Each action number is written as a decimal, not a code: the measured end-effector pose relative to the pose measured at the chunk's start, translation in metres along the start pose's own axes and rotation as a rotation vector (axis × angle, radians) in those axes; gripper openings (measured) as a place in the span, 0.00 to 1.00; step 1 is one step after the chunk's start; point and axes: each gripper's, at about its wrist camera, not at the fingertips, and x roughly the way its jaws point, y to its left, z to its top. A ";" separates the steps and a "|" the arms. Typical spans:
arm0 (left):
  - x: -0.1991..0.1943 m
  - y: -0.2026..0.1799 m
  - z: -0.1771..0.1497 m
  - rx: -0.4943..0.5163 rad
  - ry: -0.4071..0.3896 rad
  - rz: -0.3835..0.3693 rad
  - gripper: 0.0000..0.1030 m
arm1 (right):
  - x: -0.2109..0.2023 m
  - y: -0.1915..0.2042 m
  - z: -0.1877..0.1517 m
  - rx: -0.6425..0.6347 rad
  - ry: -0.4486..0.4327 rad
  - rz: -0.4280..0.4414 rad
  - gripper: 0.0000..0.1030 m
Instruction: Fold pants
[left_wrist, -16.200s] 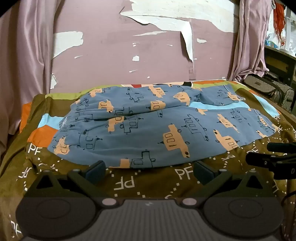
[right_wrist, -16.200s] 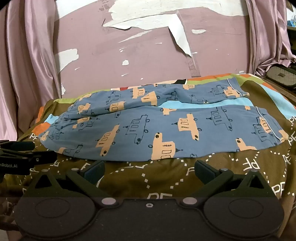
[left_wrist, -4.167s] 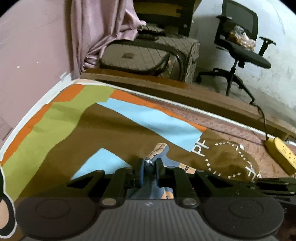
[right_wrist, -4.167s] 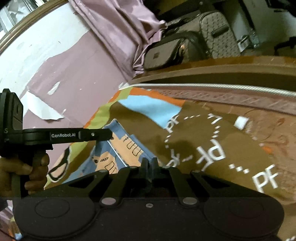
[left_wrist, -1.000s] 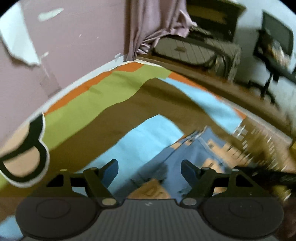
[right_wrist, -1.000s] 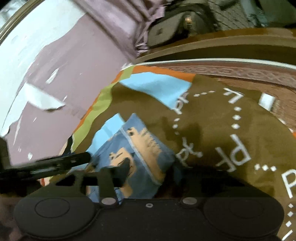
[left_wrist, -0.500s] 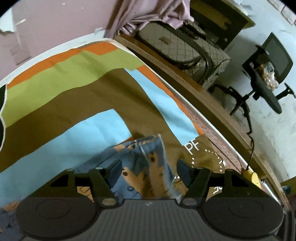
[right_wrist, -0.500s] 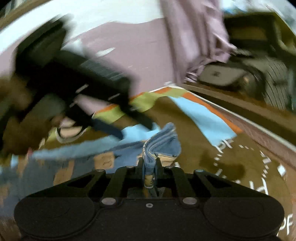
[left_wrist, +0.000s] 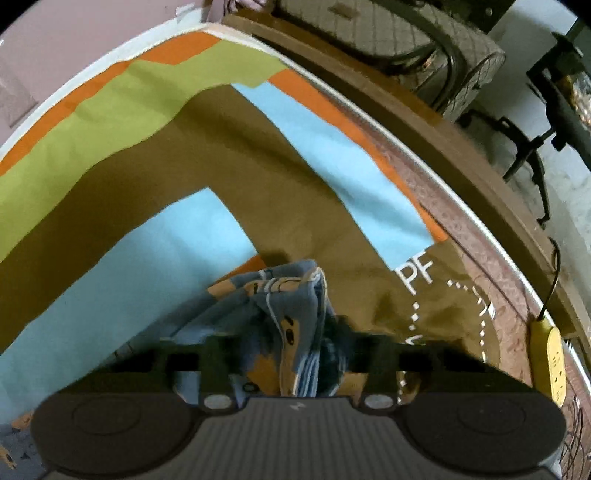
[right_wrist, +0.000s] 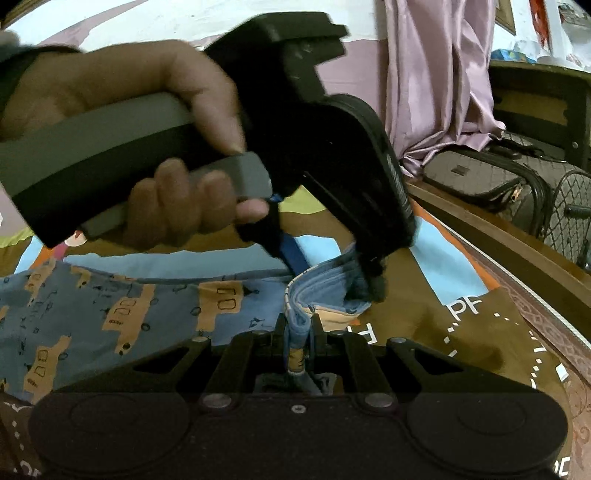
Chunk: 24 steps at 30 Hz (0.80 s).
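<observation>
The blue pants (right_wrist: 110, 314) with orange car prints lie across the patchwork bedspread (left_wrist: 184, 166). My right gripper (right_wrist: 297, 332) is shut on a folded hem edge, which stands up between its pads. My left gripper (left_wrist: 284, 350) points steeply down at the other hem corner (left_wrist: 280, 295). Its jaws are closing, and the cloth is bunched into upright folds that fill the gap between them. In the right wrist view, a person's hand (right_wrist: 147, 147) holds the left gripper (right_wrist: 369, 277), whose tip is buried in the hem just beyond my right fingers.
The wooden bed edge (left_wrist: 480, 166) runs close on the right, with patterned bags (right_wrist: 517, 184) and a pink curtain (right_wrist: 436, 92) behind it. A yellow power strip (left_wrist: 546, 362) lies on the edge. An office chair (left_wrist: 554, 92) stands further off.
The left gripper came down over the hem corner and its jaws narrowed, bunching the cloth. The right gripper shut on the hem a second ago, rolled, and has held still since.
</observation>
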 end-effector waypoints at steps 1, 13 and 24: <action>0.001 0.003 -0.001 -0.005 0.001 0.007 0.20 | 0.000 0.000 0.001 0.003 0.000 -0.002 0.10; -0.060 0.071 -0.046 -0.207 -0.184 -0.214 0.08 | -0.027 0.026 0.006 -0.059 -0.116 0.014 0.10; -0.122 0.162 -0.145 -0.347 -0.343 -0.332 0.08 | -0.053 0.114 0.021 -0.235 -0.137 0.172 0.10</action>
